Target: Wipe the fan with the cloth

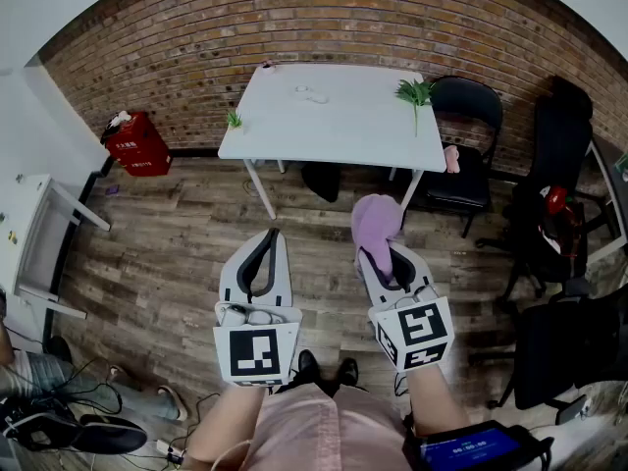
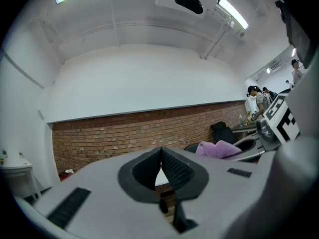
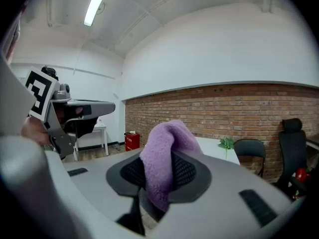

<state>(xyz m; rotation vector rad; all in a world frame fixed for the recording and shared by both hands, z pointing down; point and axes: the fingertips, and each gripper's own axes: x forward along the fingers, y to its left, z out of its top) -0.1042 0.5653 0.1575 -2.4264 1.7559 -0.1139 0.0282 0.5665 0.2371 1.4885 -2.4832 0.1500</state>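
While the purple cloth [image 3: 167,158] sits pinched between the pads of the right tool [image 3: 158,176], its upper fold bulges up and over the jaw tips and its lower end hangs down between them. The jaws are clamped on it with only the fabric's thickness keeping them apart. The person holds this tool in the air over the wooden floor [image 1: 177,243], short of the white counter [image 1: 334,116] and tipped slightly downward.

Just beside it, at about the same height, is the left tool [image 1: 267,243]. Its jaws are pressed together with nothing between them, and it points level toward the brick wall [image 1: 324,18].

The counter stands against that wall. It bears a small green plant [image 1: 416,92] at its right far corner, another small plant [image 1: 234,119] at its left edge, and some small white items [image 1: 312,93] that are too small to identify. A black chair [image 1: 469,135] stands to the right of the counter, and a red box [image 1: 137,143] sits on the floor by the wall to the left.
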